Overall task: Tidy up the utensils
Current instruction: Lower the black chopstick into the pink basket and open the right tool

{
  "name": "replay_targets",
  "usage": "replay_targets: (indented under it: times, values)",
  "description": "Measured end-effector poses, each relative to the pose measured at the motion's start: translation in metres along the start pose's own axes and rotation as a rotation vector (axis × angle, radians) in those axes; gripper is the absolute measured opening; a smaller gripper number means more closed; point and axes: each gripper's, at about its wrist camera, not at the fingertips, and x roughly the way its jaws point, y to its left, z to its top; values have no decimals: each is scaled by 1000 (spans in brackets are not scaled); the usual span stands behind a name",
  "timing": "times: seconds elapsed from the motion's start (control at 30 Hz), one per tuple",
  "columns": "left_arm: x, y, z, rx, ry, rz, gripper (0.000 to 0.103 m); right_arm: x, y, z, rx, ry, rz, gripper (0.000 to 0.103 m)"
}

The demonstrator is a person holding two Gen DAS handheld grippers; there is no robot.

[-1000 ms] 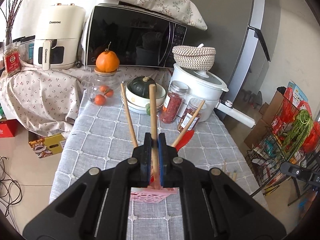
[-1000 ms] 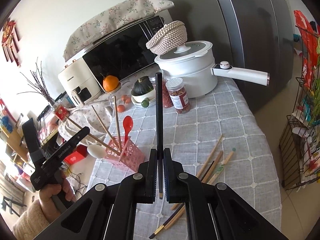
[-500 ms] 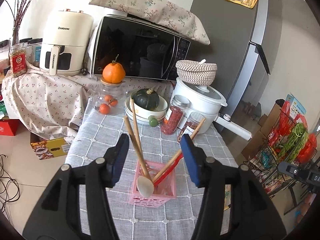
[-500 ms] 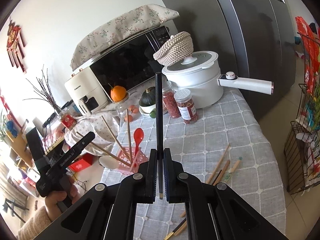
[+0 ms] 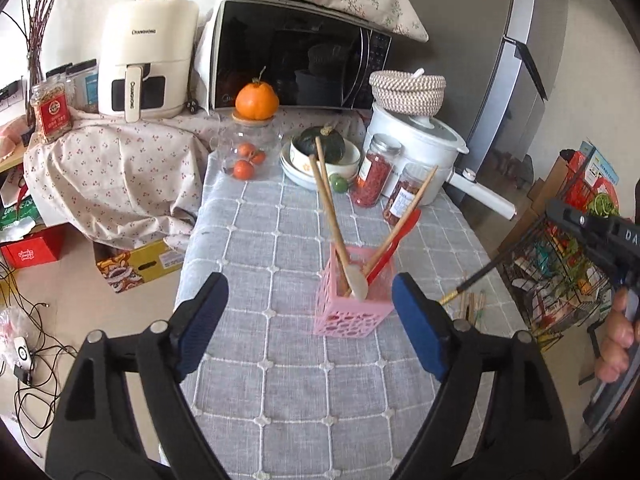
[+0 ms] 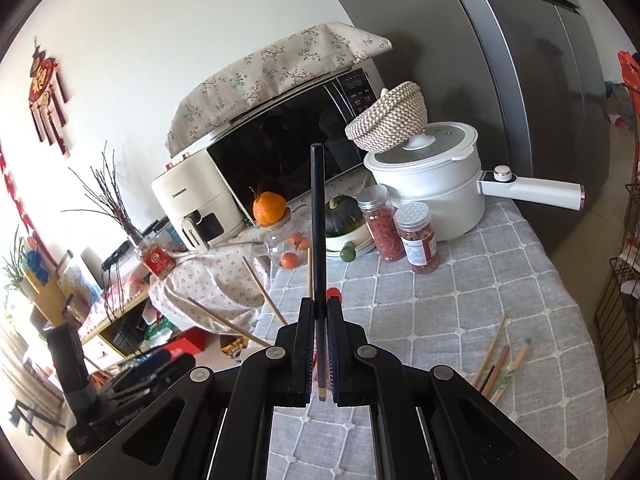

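left gripper (image 5: 308,316): wide open, just opened, nothing in it | right gripper (image 6: 320,344): squeezing black chopstick (image 6: 317,240) | pink basket (image 5: 352,304): holds spoons, stands on surface (image 5: 280,400)

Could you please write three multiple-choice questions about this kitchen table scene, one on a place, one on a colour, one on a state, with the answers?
1. Where does the orange fruit sit?
A. on the lid of a glass jar
B. inside the pink basket
C. on the white pot

2. What colour is the utensil basket?
A. blue
B. pink
C. green

3. What is the right gripper doing?
A. standing open and empty
B. shut on a black chopstick
C. shut on a red spoon

Answers: 1 A, the fruit rests on the jar's lid by the microwave. 2 B, its lattice walls are pink. 3 B, the dark stick is pinched between the pads.
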Motion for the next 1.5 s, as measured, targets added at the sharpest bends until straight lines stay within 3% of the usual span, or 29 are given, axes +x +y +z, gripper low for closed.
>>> replay_targets:
  times: [0.37,0.8,1.07,1.5]
  values:
    - [10,15,-27,70,120,13,84,33,27,3,-6,-94,18,6]
    - [13,14,-28,81,138,3,84,69,43,-8,-34,-156,-29,6]
    - [14,14,-28,79,143,2,84,61,40,-3,5,-237,-62,6]
    - [15,14,-30,76,150,2,84,100,45,-19,-28,-167,-89,6]
